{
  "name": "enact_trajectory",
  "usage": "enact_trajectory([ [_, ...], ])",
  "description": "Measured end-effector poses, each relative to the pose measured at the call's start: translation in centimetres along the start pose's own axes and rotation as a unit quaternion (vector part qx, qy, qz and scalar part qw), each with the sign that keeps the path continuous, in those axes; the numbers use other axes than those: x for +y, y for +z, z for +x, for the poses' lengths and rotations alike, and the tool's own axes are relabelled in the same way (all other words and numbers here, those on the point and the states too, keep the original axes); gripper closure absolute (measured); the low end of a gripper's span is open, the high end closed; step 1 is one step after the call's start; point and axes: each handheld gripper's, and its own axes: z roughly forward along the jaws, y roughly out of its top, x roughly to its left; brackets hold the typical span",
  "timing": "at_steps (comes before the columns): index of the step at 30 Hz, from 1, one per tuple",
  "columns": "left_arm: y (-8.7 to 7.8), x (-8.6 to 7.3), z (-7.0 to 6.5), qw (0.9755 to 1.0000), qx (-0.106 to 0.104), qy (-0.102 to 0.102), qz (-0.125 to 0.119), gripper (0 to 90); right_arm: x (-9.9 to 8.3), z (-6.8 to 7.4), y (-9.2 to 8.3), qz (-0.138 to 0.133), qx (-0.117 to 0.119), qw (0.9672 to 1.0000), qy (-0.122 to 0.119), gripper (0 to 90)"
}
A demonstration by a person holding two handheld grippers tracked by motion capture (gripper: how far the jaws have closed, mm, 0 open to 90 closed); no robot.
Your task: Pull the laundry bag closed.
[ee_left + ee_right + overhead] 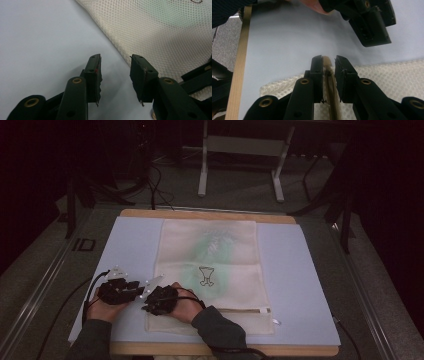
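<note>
**Right jaws nip the bag's edge while the left waits open**

Here, at the left of the high view, the left gripper (131, 288) sits low over the pale blue mat (300, 270), just beside the near left corner of the cream mesh bag (210, 270). In the left gripper view its jaws stand clearly apart with nothing between them; bare mat shows in the gap and the mesh (162, 32) lies just to the side.

Next to it, the right gripper (150, 304) rests on the bag's left edge. In the right gripper view its jaws are nearly together, with a raised fold of the bag's edge (328, 72) standing between them; the pads look to be pressing on it.

The likely trouble is the thin hold: only a narrow ridge of slippery mesh is pinched, so a pull could drag it free. The two grippers also sit very close, and a sideways move could knock them together.
</note>
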Motion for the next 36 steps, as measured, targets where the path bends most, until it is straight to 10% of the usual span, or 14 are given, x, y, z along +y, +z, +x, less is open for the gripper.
enact_trajectory([
  [36,-0.3,-0.1,0.4,0.9999,0.005,-0.010,-0.003,60.4,1.5,0.1,2.2,0.031,-0.010,0.9994,0.009,80.6],
])
